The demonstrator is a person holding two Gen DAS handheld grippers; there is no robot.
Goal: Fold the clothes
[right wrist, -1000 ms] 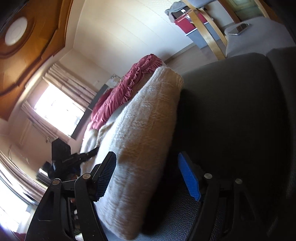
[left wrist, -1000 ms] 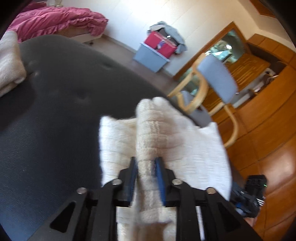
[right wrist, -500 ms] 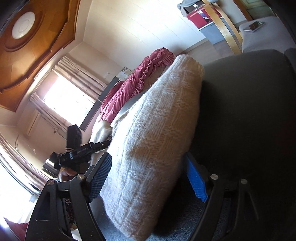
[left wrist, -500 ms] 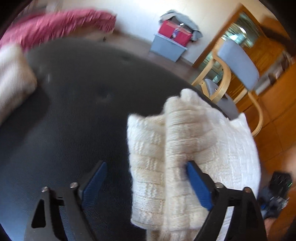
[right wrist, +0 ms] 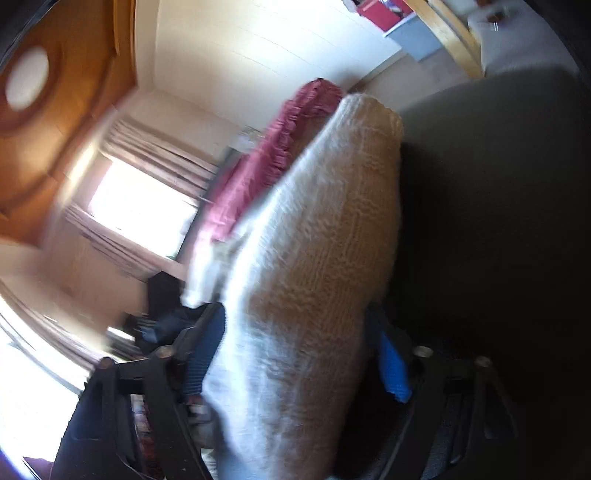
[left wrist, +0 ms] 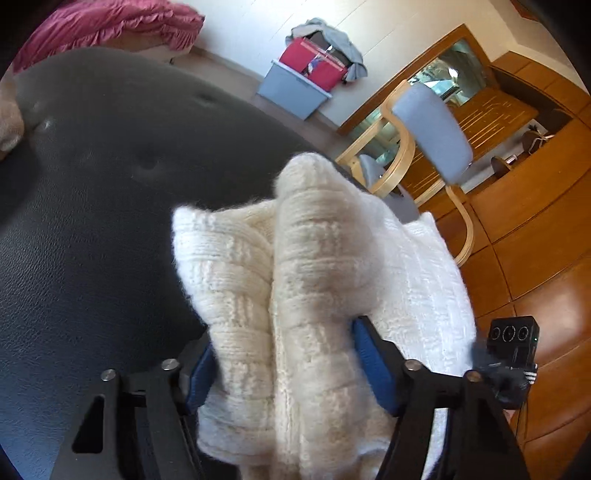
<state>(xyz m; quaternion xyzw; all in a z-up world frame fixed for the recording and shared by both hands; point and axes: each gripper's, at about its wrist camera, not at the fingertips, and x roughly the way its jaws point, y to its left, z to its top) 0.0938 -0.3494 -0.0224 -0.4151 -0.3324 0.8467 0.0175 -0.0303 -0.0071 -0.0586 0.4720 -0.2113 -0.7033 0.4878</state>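
1. A bedroom with a wooden floor: the work goes on over a wide black upholstered seat (left wrist: pixel 96 206), dimpled with buttons, which serves as the landmark here. Beyond its far edge stand a wooden chair with a grey back (left wrist: pixel 430 133) and a grey storage bin (left wrist: pixel 291 90) stacked with a red box; a pink ruffled bedspread (left wrist: pixel 110 22) lies past the seat's far left corner.

2. The cream knitted sweater (left wrist: pixel 317 288) lies on the seat's right-hand side, already bundled into a thick folded pad with a raised ridge running away from the camera.

3. The left gripper (left wrist: pixel 284 365) straddles the near end of that ridge. Its jaws have just been opening and now stand wide, the blue pads beside the knit on either side, apparently not pinching it.

4. The right gripper (right wrist: pixel 303 354), seen in a blurred view, has the sweater (right wrist: pixel 332 258) between its pads; its jaws have just been closing. Whether they press the wool yet I cannot tell.

5. Handling, as a judgement: the chunky knit looks soft, bulky and light, not fragile. It will squash and sag, and layers may slide apart.

6. Best hold: deep on the folded edge, catching all layers, one gripper at each end.
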